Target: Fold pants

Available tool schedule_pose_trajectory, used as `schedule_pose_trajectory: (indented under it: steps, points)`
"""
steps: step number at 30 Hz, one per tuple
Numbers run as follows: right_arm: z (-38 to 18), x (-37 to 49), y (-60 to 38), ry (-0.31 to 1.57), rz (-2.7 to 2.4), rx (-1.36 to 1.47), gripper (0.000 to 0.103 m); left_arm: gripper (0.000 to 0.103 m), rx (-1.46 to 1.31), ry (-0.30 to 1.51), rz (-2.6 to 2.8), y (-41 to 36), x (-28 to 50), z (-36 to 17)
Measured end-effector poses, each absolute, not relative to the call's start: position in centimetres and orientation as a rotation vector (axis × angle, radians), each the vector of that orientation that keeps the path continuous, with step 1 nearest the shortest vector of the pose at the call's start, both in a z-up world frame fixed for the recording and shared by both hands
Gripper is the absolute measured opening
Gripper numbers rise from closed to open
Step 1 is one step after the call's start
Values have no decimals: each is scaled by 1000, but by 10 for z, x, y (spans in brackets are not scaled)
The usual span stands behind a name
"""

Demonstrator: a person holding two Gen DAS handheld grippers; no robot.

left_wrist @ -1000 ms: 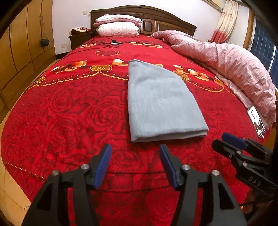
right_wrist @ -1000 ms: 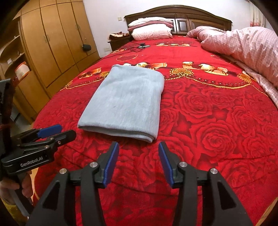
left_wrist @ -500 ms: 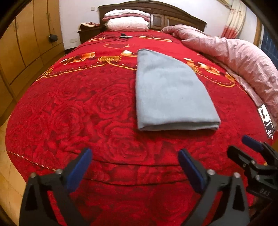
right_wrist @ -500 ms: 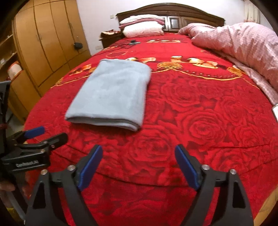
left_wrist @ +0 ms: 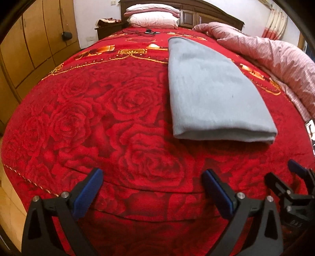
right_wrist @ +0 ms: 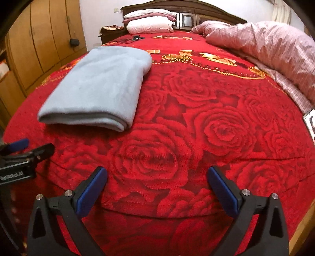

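Left wrist view: my left claw point(left_wrist: 152, 192) is spread wide, its blue pads point(left_wrist: 87, 192) empty, above the near edge of the bed point(left_wrist: 118, 122). The folded grey pants point(left_wrist: 212, 94) lie flat on the red rose-pattern bedspread at about 1 o'clock from this claw, well apart from it, the thick folded edge facing me. At 3 o'clock in this view I see my right claw point(left_wrist: 291, 183) from the side; I read its spread from its own camera.

Right wrist view: my right claw point(right_wrist: 157, 189) is likewise spread wide and grips nothing. Here the pants point(right_wrist: 98, 86) sit at 10 o'clock, again clear of the fingers point(right_wrist: 222, 191). The left claw point(right_wrist: 27, 147) enters at 9 o'clock, side-on, with lettering on its body that I cannot read reliably.

Differences between views: only the left view shows the wardrobe doors point(left_wrist: 35, 43) across a broad stretch and a curtain point(left_wrist: 275, 25) at 1 o'clock. The right view shows more of the pink quilt point(right_wrist: 265, 49) heaped at 2 o'clock, and the bare red spread point(right_wrist: 216, 122) directly ahead. Both views show the pillows point(left_wrist: 153, 16) stacked against the dark headboard point(right_wrist: 206, 17) at 12 o'clock, and a dark cable point(left_wrist: 141, 32) on the bedspread before them.
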State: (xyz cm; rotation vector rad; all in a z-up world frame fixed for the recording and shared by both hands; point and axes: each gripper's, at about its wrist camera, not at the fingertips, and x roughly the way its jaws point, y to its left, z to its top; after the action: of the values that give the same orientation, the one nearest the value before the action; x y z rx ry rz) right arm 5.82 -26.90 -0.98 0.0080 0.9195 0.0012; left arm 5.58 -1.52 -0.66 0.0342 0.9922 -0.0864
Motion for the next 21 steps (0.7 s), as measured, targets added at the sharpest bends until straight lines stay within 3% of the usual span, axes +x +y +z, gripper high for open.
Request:
schedule_pose_trajectory:
  steps: [21]
  points:
    - [-14, 51, -265, 819, -48, 7, 103, 103, 30, 967, -90, -16, 48, -9]
